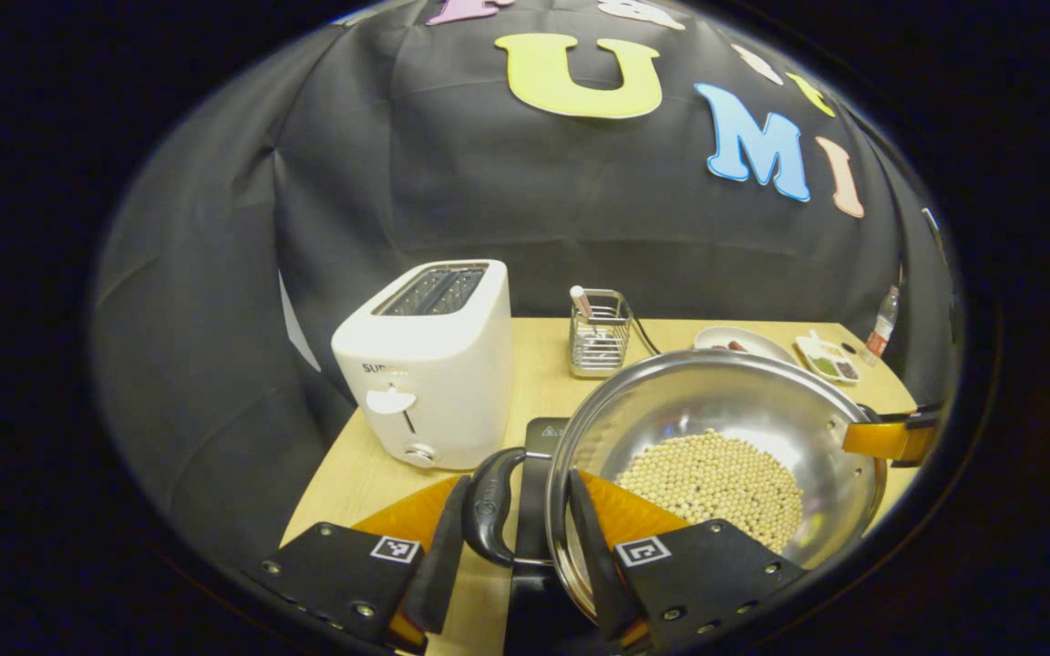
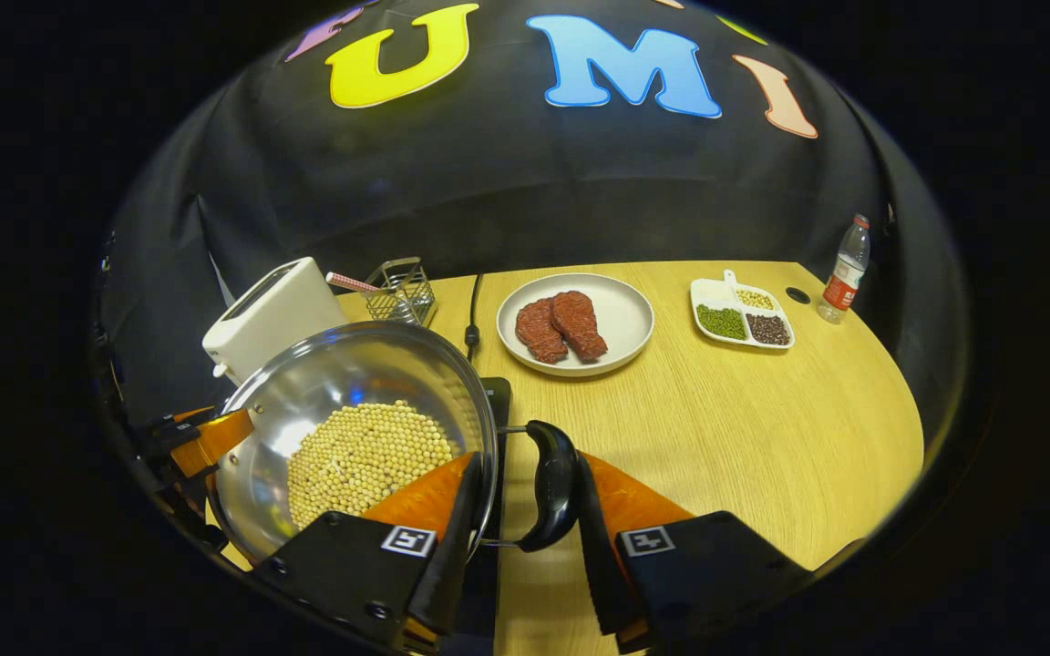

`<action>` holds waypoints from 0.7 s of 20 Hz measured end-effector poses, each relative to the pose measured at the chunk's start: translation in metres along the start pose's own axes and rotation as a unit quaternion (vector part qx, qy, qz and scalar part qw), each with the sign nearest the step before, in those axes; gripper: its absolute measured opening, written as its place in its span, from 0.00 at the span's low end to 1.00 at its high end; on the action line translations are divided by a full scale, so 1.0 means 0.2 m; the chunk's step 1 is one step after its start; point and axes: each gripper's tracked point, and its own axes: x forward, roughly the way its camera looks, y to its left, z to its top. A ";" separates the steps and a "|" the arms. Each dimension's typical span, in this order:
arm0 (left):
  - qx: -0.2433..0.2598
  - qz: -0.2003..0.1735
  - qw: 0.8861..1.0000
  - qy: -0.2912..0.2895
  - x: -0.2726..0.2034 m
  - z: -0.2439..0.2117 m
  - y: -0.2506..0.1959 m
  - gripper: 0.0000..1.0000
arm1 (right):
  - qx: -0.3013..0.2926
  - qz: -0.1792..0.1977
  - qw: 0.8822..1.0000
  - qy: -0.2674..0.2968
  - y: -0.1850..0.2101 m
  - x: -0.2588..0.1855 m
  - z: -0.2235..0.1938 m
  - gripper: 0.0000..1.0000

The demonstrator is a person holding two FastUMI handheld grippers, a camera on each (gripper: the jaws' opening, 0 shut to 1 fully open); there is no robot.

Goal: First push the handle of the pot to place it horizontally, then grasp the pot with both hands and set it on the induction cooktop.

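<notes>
A steel pot (image 1: 716, 401) holding soybeans (image 1: 716, 478) hangs or rests over the black induction cooktop (image 1: 545, 435); I cannot tell whether they touch. My left gripper (image 1: 519, 483) is shut across the pot's black loop handle (image 1: 488, 506) and rim, one finger outside the handle and one inside the pot. In the right gripper view my right gripper (image 2: 528, 463) clamps the opposite handle (image 2: 552, 483) and rim of the pot (image 2: 352, 383) the same way, above the cooktop (image 2: 496, 401). Each gripper also shows at the far side of the pot in the other's view.
A white toaster (image 1: 429, 364) stands left of the pot, with a wire basket (image 1: 598, 333) behind it. Farther right lie a plate (image 2: 625, 310) with two meat pieces, a divided dish (image 2: 703, 292) of beans and a bottle (image 2: 844, 269). A black cable (image 2: 472, 319) runs to the cooktop.
</notes>
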 end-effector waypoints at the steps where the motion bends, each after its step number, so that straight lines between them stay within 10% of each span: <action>1: -0.004 0.008 1.000 -0.013 -0.01 0.03 0.01 0.63 | -0.003 0.001 1.000 -0.018 0.00 -0.03 0.04 0.63; 4: -0.006 0.039 0.998 -0.053 -0.09 0.12 0.05 0.91 | -0.007 -0.011 0.998 -0.056 -0.05 -0.08 0.13 0.98; 14: 0.000 0.051 0.984 -0.171 -0.57 0.49 -0.24 0.89 | -0.029 -0.028 0.984 -0.172 -0.40 -0.48 0.41 0.98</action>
